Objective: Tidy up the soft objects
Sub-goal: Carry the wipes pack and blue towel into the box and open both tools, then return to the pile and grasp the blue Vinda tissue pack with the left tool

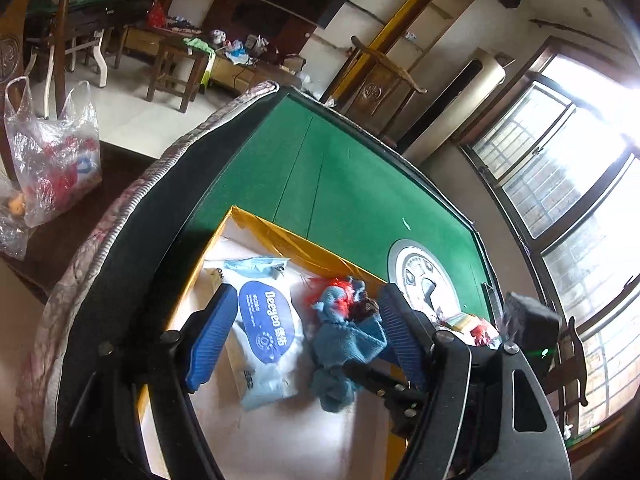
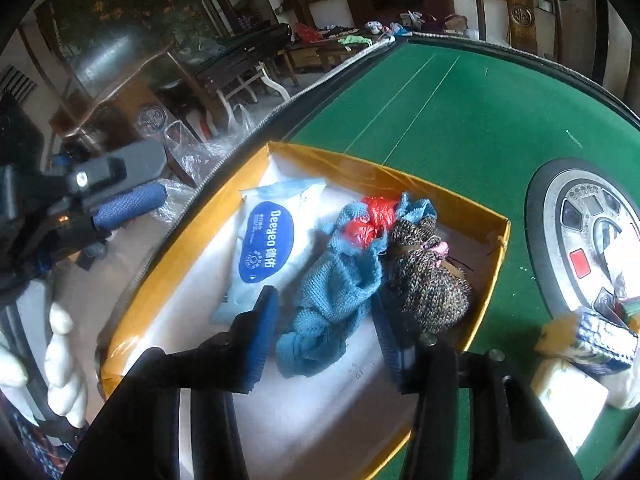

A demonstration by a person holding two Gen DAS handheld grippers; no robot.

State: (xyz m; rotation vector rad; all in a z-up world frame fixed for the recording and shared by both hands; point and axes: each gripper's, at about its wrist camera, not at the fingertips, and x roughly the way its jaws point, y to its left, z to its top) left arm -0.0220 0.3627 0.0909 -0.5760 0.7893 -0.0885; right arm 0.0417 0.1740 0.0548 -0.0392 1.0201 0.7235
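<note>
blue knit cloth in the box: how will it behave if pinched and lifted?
The blue cloth lies crumpled and twisted, so it is likely floppy and will drape. Its loose knit should grip well. The red bag nestled in its folds may get dragged along.

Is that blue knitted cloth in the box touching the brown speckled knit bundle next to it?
Touching. In the right wrist view, the blue knitted cloth presses against the brown speckled bundle, its edge overlapping the bundle's left side with no bare box floor between them.

Green felt table (image 2: 460, 120), wooden chairs (image 1: 384, 88), clear plastic bag (image 1: 52, 152), bright window (image 1: 560, 168).
</note>
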